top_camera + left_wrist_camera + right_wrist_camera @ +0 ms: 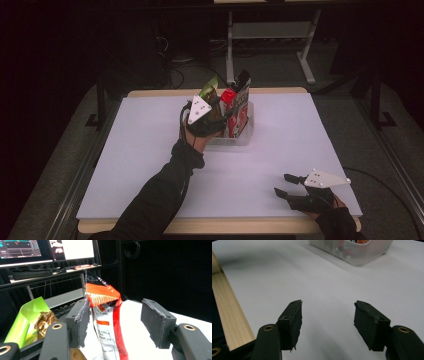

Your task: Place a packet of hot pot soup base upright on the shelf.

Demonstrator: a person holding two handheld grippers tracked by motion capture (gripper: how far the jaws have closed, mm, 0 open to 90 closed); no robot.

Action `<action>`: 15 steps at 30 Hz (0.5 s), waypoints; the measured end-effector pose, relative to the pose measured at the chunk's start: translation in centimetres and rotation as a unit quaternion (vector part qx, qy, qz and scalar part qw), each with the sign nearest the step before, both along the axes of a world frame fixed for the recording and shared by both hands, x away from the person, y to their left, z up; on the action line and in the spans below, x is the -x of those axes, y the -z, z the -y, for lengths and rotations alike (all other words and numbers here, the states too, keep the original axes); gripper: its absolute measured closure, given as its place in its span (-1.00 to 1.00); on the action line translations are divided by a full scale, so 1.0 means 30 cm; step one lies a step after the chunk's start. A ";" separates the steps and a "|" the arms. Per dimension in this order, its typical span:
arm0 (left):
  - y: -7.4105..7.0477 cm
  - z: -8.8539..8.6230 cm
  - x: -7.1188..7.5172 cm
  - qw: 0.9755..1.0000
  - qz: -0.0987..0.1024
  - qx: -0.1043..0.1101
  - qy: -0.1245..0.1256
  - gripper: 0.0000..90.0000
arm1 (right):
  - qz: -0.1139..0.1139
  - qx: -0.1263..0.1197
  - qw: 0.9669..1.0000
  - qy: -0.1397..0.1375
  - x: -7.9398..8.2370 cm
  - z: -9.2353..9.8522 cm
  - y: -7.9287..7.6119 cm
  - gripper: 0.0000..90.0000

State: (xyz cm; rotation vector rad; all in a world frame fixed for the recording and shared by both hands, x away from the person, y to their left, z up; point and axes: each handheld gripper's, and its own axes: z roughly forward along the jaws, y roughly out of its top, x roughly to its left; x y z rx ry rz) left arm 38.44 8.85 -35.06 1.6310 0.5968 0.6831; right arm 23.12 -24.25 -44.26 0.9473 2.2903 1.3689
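Left gripper view: upright red-and-white snack packet, crinkled orange top.

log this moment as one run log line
left tool: open at red packet in bin | right tool: open, empty, over table

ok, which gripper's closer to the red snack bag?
Left. The left gripper is at the clear bin, open jaws flanking the red snack bag. The right gripper rests open near the table's near edge.

A dim room: grey floor, a white-framed desk behind, monitors glowing on a shelf.
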 end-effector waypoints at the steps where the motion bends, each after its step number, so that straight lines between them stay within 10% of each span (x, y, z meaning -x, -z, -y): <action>1: 0.000 -0.004 0.002 1.000 0.002 -0.002 0.002 -0.09 | 0.000 0.000 1.000 0.000 -0.001 0.000 0.000 -0.12; 15: -0.003 -0.018 0.020 0.999 0.003 -0.048 0.017 -0.12 | 0.030 0.015 0.999 0.002 0.014 -0.008 -0.014 -0.11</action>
